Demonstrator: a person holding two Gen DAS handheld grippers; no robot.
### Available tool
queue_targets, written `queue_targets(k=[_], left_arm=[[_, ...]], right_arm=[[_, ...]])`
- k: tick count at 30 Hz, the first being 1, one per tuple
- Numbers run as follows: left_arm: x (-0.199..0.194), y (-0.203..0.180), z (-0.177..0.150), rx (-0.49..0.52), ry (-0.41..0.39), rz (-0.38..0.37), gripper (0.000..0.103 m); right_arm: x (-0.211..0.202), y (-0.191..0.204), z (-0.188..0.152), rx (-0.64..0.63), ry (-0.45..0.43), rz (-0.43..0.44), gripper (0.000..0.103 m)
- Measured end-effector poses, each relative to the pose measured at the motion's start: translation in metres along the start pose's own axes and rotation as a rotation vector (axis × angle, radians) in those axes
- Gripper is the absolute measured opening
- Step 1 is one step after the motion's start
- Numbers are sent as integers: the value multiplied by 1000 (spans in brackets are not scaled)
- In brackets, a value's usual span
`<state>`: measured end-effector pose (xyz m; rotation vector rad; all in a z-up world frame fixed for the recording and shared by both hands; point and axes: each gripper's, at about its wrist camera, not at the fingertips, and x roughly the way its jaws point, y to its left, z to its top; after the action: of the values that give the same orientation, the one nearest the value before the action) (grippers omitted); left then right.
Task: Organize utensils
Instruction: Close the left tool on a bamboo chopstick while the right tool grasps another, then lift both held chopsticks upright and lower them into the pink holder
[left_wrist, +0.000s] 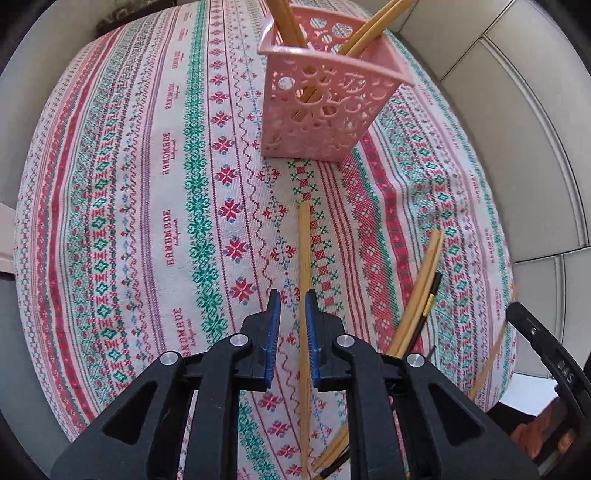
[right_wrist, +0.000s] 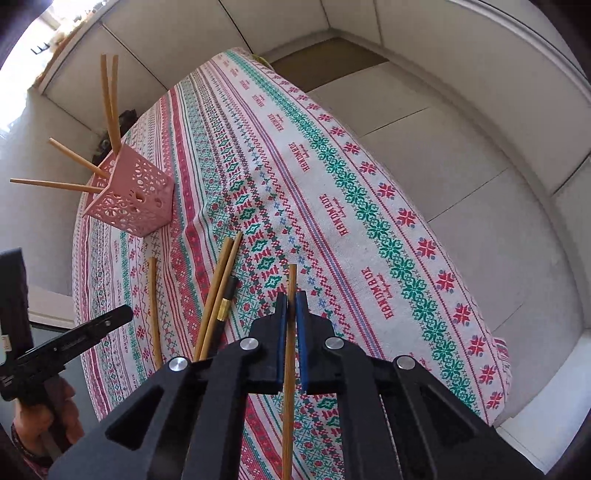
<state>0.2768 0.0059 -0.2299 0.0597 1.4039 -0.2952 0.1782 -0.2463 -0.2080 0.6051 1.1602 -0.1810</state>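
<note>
A pink perforated holder (left_wrist: 321, 99) stands on the patterned tablecloth with several bamboo chopsticks in it; it also shows in the right wrist view (right_wrist: 133, 199). My left gripper (left_wrist: 291, 295) is open, its jaws on either side of a single bamboo chopstick (left_wrist: 303, 258) that lies on the cloth. My right gripper (right_wrist: 291, 297) is shut on a bamboo chopstick (right_wrist: 291, 280), held just above the cloth. A loose pair of bamboo chopsticks (right_wrist: 221, 280) and a black chopstick with a gold band (right_wrist: 226, 302) lie between the two grippers.
The round table (right_wrist: 369, 221) is covered by a red, green and white cloth. White wall panels (right_wrist: 480, 147) surround it. The left gripper (right_wrist: 74, 339) and the hand that holds it show at the left of the right wrist view.
</note>
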Motion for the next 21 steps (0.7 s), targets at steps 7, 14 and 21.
queue_targets(k=[7, 14, 21], left_arm=[[26, -10, 27, -35, -20, 79, 30], [28, -29, 25, 51, -59, 115, 6], [-44, -12, -9, 20, -292, -23, 6]], right_arm=[[1, 1, 14, -10, -18, 45, 5], [-14, 14, 15, -69, -75, 115, 5], [-56, 32, -4, -204, -214, 228, 5]])
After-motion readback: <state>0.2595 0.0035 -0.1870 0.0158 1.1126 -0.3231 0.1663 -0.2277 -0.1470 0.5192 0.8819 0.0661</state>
